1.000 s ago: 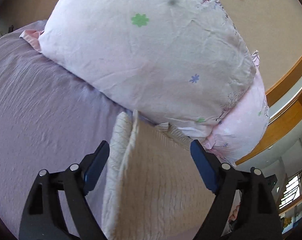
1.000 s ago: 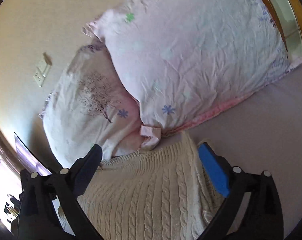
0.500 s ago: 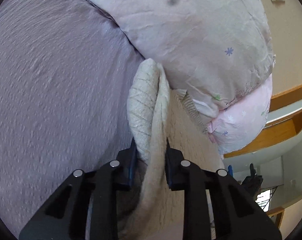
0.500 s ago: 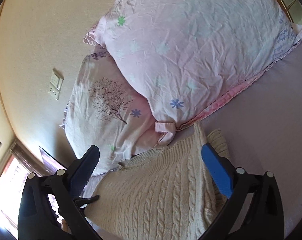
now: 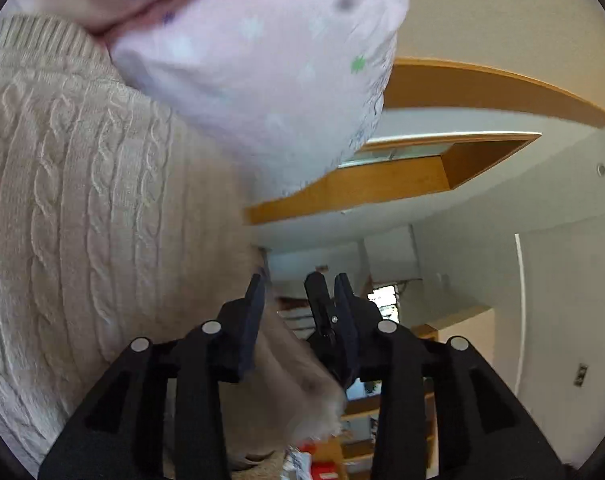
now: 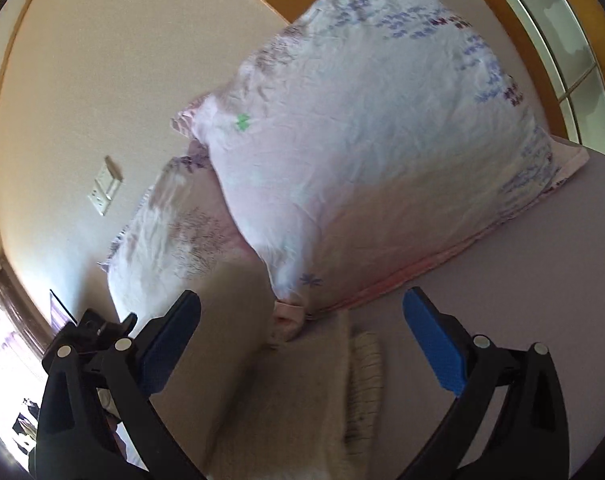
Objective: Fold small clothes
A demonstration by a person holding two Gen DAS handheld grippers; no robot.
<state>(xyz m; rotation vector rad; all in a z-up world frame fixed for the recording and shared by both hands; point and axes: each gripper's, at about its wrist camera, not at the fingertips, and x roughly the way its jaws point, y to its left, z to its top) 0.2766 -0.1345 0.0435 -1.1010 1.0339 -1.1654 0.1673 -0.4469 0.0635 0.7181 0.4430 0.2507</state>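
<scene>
A cream cable-knit sweater (image 5: 82, 208) fills the left of the left wrist view and lies on the purple bed sheet (image 6: 542, 280) in the right wrist view (image 6: 302, 400). My left gripper (image 5: 298, 292) is shut on a fold of the sweater's edge, and the cloth hangs between its fingers. My right gripper (image 6: 302, 312) is open and empty, hovering just above the sweater near the pillows. Part of the other gripper (image 6: 90, 332) shows at the lower left of the right wrist view.
Two pale pink flowered pillows (image 6: 362, 152) lean against the beige wall at the head of the bed; one also shows in the left wrist view (image 5: 262, 60). A wooden headboard ledge (image 5: 382, 184) and a wall switch (image 6: 104, 188) lie beyond.
My left gripper, shut on the sweater's edge since half a second ago, has lifted and swung the fold over to the right. My right gripper stays open and has moved slightly.
</scene>
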